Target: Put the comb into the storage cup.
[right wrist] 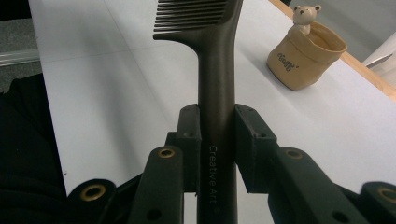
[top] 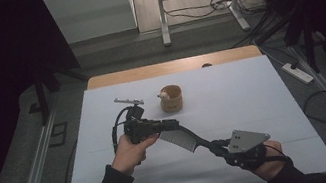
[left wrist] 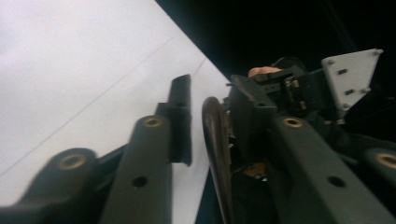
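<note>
Dark comb (top: 187, 139) held in the air low over a white table sheet (top: 253, 96), towards the near edge, stretched between two hand-held grippers. Right gripper (right wrist: 218, 126) clamped on the comb's handle, both pads pressed flat against it, toothed end pointing away towards the left hand. Left gripper (left wrist: 212, 112) set around the toothed end, jaws drawn narrow but not yet gripping: one pad against the comb, a thin strip of white sheet visible between the other pad and the comb's edge. Tan cup (top: 171, 98) with a small bear figure (right wrist: 306, 16) on its rim standing farther back, well apart from both grippers; small grey metal piece (top: 128, 100) lying just to its left. Likely risk from here: a drop onto the sheet, caused by release at the handle before a firm hold at the toothed end. Also possible: bent or snapped teeth from pads closing across them instead of along the solid spine. Also possible: twisting or slipping of the comb from both hands pulling or turning in different directions while sharing it. Little danger to the cup at this distance
</note>
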`<state>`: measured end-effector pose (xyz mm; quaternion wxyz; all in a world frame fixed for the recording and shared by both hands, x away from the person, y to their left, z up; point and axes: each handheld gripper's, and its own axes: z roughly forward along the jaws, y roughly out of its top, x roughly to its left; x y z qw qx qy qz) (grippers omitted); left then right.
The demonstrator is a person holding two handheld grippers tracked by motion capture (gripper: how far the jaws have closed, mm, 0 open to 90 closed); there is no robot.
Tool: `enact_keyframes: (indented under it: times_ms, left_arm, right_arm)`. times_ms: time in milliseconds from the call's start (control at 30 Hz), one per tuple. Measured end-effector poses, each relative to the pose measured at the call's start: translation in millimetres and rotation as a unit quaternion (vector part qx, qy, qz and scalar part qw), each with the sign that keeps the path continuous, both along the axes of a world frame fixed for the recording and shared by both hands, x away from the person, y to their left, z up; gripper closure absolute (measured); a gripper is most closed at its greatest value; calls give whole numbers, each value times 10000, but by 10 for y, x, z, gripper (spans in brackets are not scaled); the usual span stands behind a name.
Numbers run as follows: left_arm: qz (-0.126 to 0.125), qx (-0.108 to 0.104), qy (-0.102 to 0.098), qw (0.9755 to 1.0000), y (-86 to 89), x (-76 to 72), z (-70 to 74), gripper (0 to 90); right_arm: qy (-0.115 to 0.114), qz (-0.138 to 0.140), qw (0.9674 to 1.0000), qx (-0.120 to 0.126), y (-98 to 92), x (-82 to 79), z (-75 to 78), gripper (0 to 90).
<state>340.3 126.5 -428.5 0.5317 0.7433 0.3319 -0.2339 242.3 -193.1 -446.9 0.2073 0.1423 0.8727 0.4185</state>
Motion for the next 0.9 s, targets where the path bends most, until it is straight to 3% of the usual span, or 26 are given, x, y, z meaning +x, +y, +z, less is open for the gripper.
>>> enact_keyframes:
  times_ms: [100,267,400,667,900]
  left_arm:
    - [-4,-38,70,10000,2,2,-12,790]
    - [-15,-203,332,9992,7,8,-38,825]
    - [26,-178,433,9989,0,3,-50,834]
    - [57,-281,487,9984,10,12,-79,837]
    - [166,-237,338,9990,17,-9,-35,837]
  right_arm:
    - [-13,1,10000,11,-2,0,2,724]
    - [-48,10,10000,-19,-1,2,-4,723]
    - [-68,-1,9999,-87,5,11,-27,721]
    - [-88,5,9999,-132,19,22,-42,703]
    - [-48,-25,10000,-30,18,31,-30,594]
